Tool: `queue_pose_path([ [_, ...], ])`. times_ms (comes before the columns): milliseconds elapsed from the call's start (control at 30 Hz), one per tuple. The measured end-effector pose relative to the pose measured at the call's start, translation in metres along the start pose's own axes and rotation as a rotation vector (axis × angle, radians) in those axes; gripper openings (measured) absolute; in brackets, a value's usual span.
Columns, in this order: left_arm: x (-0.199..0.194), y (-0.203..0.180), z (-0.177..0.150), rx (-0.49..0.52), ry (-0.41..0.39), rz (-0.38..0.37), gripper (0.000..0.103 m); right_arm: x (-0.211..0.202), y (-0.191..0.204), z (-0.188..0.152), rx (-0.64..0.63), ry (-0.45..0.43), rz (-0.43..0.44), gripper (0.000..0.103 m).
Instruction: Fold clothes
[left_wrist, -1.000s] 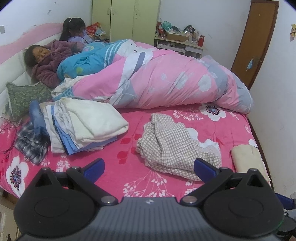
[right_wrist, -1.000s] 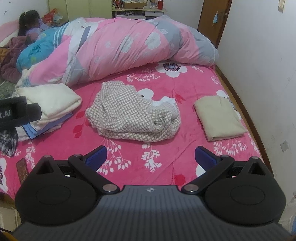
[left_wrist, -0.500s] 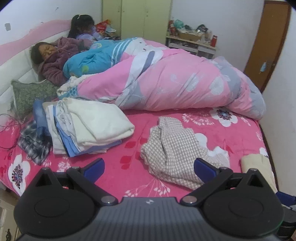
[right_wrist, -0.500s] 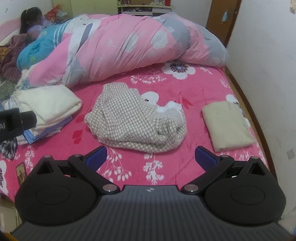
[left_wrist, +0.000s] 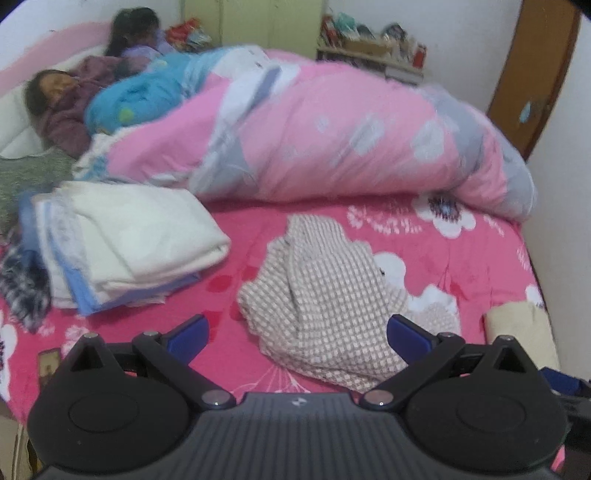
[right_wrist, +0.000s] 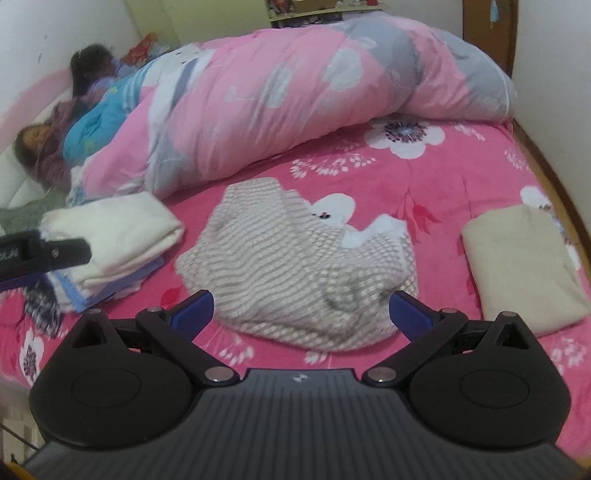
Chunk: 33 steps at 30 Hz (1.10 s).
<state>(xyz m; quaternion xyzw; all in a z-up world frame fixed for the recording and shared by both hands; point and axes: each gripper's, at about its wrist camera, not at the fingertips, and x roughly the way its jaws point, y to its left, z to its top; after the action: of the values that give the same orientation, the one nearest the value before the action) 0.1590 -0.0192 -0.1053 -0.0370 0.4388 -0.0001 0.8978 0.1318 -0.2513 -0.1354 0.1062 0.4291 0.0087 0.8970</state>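
Observation:
A crumpled beige-and-white checked garment (left_wrist: 325, 295) (right_wrist: 295, 266) lies in the middle of the pink flowered bed (left_wrist: 424, 236) (right_wrist: 461, 177). My left gripper (left_wrist: 297, 334) hovers open just in front of it, nothing between its blue fingertips. My right gripper (right_wrist: 301, 310) is open too, over the garment's near edge. A stack of folded clothes (left_wrist: 122, 236) (right_wrist: 110, 240) with a cream piece on top sits to the left. A folded cream garment (right_wrist: 524, 266) (left_wrist: 521, 332) lies at the right edge.
A big pink-and-grey duvet (left_wrist: 332, 133) (right_wrist: 295, 99) fills the back of the bed. Two people (left_wrist: 66, 107) (right_wrist: 48, 151) lie at the headboard on the left. A white wall (right_wrist: 554, 74) and a brown door (left_wrist: 535, 81) close off the right side. The left gripper's body (right_wrist: 40, 254) shows at left.
Both grippers have moved forward toward the checked garment, which now looks larger and closer. The views have swung left a little. Nothing has been grasped.

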Motion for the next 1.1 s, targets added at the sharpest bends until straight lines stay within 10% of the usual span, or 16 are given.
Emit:
queue_pose_path([
  [200, 0.085, -0.024, -0.010, 0.112, -0.011, 0.013, 0.101, 0.086, -0.070, 0.007, 0.105, 0.046, 0.034, 0.102],
  [400, 0.155, -0.044, -0.009, 0.213, -0.013, -0.050, 0.077, 0.173, -0.126, 0.029, 0.219, 0.069, 0.075, 0.098],
  [467, 0.176, -0.050, -0.008, 0.229, -0.026, -0.104, 0.064, 0.202, -0.138, 0.034, 0.257, 0.094, 0.120, 0.087],
  [533, 0.195, -0.057, -0.010, 0.253, -0.040, -0.141, 0.054, 0.232, -0.138, 0.034, 0.266, 0.174, 0.156, 0.051],
  [667, 0.234, -0.068, -0.025, 0.306, 0.011, -0.145, 0.009, 0.245, -0.131, 0.014, 0.324, 0.209, 0.211, 0.022],
  [1000, 0.223, 0.001, -0.060, 0.177, 0.135, -0.162, 0.008, 0.204, -0.052, -0.045, 0.118, 0.213, 0.517, 0.017],
  [1100, 0.195, 0.017, -0.051, 0.116, 0.102, -0.301, 0.039, 0.202, -0.020, -0.061, 0.032, 0.236, 0.528, 0.017],
])
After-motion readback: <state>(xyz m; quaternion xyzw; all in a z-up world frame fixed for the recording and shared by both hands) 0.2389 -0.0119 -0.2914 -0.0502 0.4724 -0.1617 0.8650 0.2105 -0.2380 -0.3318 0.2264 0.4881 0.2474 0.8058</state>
